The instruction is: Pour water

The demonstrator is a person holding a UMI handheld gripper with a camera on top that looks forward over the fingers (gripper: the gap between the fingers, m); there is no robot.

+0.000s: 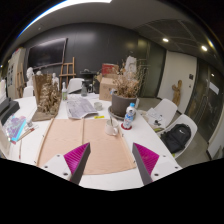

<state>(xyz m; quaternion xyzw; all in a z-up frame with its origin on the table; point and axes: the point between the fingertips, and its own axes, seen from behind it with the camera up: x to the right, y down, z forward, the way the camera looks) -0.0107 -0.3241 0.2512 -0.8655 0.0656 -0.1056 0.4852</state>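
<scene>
Spread apart, the gripper (pixel 110 160) holds nothing; its two dark fingers carry magenta pads (pixel 76 155), and only bare table shows between them. Under the fingers and just ahead of them lies a tan wooden board (pixel 88 140) on a white table (pixel 150 135). Beyond the board, a little toward the right finger, stands a clear water bottle (pixel 129 117) with a red cap and a blue label, upright, well apart from the fingers. Just beside it, to the left, is a small shiny cup (pixel 111 127), too small to tell more. Behind the bottle stands a dark pot with dried plants (pixel 124 96). Crumpled paper (pixel 82 107) lies further left on the table. A white chair with a black bag (pixel 178 135) stands at the right side of the table.
</scene>
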